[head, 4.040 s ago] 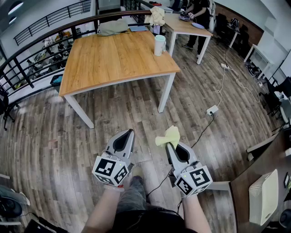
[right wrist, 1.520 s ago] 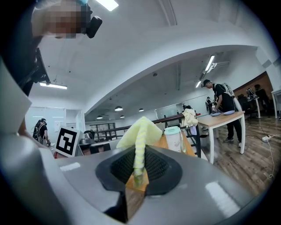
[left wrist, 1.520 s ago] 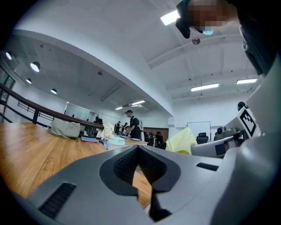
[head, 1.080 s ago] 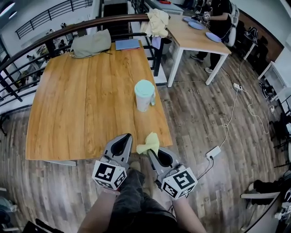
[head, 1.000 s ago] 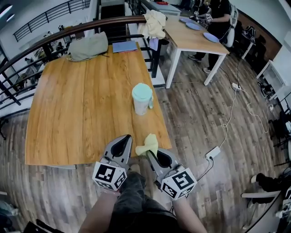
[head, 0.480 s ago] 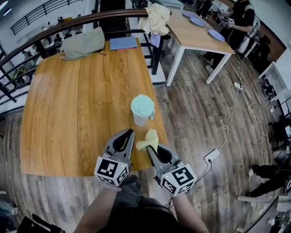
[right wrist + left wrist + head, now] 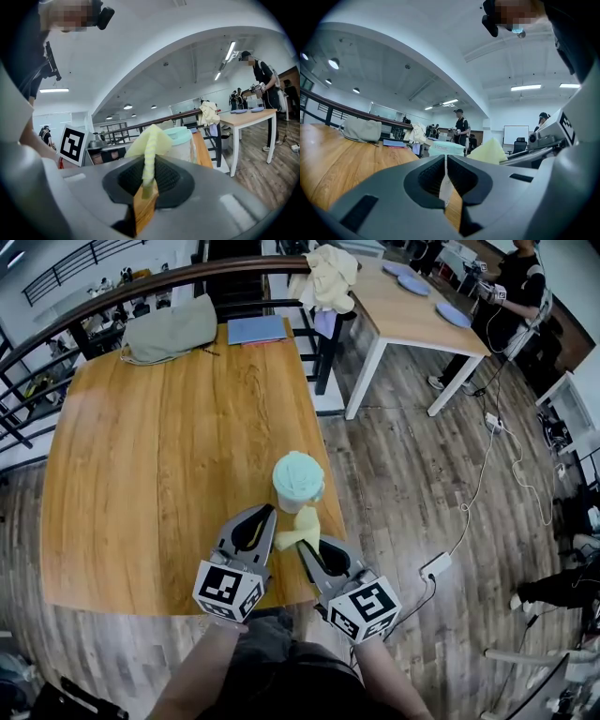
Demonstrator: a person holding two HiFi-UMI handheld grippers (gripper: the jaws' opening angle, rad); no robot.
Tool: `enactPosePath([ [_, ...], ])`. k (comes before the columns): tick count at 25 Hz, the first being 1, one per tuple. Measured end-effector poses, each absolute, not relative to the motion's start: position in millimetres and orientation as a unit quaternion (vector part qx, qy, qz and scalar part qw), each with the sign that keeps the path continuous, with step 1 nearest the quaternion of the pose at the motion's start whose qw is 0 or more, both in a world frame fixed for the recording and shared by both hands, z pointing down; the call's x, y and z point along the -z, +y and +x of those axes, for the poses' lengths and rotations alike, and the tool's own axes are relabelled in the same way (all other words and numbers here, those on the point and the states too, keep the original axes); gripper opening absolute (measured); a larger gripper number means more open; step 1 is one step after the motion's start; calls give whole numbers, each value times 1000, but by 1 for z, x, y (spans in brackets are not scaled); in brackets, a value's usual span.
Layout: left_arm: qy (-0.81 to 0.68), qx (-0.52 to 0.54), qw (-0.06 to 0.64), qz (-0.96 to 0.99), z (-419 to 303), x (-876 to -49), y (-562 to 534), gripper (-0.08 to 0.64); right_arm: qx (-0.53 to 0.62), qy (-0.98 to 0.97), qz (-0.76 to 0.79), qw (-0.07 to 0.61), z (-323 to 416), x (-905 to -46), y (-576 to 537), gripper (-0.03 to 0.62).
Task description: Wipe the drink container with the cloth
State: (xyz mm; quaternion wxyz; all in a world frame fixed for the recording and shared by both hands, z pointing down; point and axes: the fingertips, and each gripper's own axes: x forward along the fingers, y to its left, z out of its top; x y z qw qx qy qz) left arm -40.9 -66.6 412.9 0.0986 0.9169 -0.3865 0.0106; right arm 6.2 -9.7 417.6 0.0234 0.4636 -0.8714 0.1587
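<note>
The left gripper [image 7: 265, 513] is held level above the near edge of the wooden table [image 7: 169, 446], close to its near right corner. Its jaws are seen pressed fully together in the left gripper view, and nothing is caught between them. The right gripper [image 7: 303, 547] is held just beside it, on the side towards the table's right edge, and is tipped slightly downward. Its jaws are clamped on a yellow cloth [image 7: 298, 528]. A narrow fold is pinched between the pads, while the rest stands up and fans out beyond the tips.

The drink container [image 7: 298, 480] (a pale cup with a mint-green lid) is stood upright on the table by the right edge, a little way in from the near right corner. It is placed just beyond the tips of both grippers. The free end of the cloth is brought right up to the container's near side; whether the two are touching cannot be told. No contact is made between the left gripper and the container.

At the far edge of the table a grey bag [image 7: 170, 328] is laid, and a blue folder [image 7: 258, 329] is set beside it at the far right corner.
</note>
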Motion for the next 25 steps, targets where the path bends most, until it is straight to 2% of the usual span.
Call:
enactPosePath([
  [6, -395, -10, 98, 913, -48, -411, -62, -4, -164, -869, 466, 25, 6, -420, -4, 46],
  [12, -364, -11, 93, 927, -32, -407, -69, 171, -165, -859, 483, 33, 15, -426, -10, 46],
  [15, -354, -18, 76, 932, -21, -404, -77, 313, -164, -853, 494, 38, 21, -429, -14, 46],
  [16, -352, -22, 69, 933, -18, -403, -80, 338, -164, -851, 497, 39, 23, -430, -15, 46],
  [21, -349, -26, 57, 935, -4, -399, -100, 407, -169, -844, 508, 40, 32, -440, -23, 46],
  [25, -349, -32, 62, 935, 5, -399, -111, 428, -175, -845, 503, 49, 37, -449, -28, 46],
])
